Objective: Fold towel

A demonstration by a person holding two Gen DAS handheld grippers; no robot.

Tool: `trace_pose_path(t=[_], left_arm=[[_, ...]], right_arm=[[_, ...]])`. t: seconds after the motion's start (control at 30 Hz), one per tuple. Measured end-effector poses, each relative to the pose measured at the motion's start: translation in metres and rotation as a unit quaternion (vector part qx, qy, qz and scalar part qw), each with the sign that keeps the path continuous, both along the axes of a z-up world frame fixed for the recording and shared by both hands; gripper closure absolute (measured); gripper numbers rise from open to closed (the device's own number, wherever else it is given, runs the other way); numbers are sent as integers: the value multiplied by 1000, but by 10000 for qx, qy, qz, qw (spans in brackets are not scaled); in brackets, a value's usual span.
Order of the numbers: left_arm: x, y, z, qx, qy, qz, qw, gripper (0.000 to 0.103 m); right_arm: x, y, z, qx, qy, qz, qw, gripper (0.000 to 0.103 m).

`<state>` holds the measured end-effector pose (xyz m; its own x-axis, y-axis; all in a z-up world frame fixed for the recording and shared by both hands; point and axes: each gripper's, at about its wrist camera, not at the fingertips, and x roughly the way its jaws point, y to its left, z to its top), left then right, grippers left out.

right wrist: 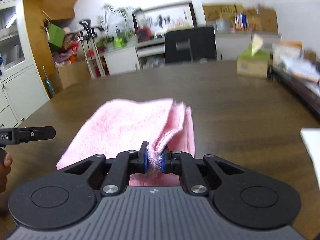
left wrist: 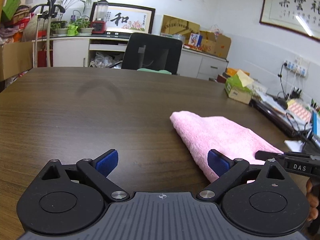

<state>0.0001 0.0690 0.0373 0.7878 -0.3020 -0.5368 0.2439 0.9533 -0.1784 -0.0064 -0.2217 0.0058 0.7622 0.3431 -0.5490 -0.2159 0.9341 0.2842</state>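
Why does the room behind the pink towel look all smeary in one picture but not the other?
Right wrist view: motion blur smears the far shelves and the green tissue box, while the fluffy pink towel nearby stays clearer. Left wrist view: sharp throughout, though the fisheye lens bends the dark wooden table.

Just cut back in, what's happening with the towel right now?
A person is folding a pink towel on the dark wooden table with two handheld grippers. The right gripper has its jaws clamped on a bunched edge of the towel, which already lies doubled over. The left gripper is open and empty beside the towel's left edge.
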Motion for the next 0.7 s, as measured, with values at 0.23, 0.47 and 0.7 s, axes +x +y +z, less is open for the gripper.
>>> trace_pose_path(t=[0.23,0.47,0.7], left_arm=[[4,-12,-1,158,-16,4,9999,6],[12,-19,18,-218,-32,-114,9997,6],[36,-41,12,-693,561,-494,9948,8]], right_arm=[[4,-18,-1,398,244,-131,9988,82],[-13,-25,27,118,-378,-279,9988,78],[-6,-4,26,-2,-173,674,9976,69]])
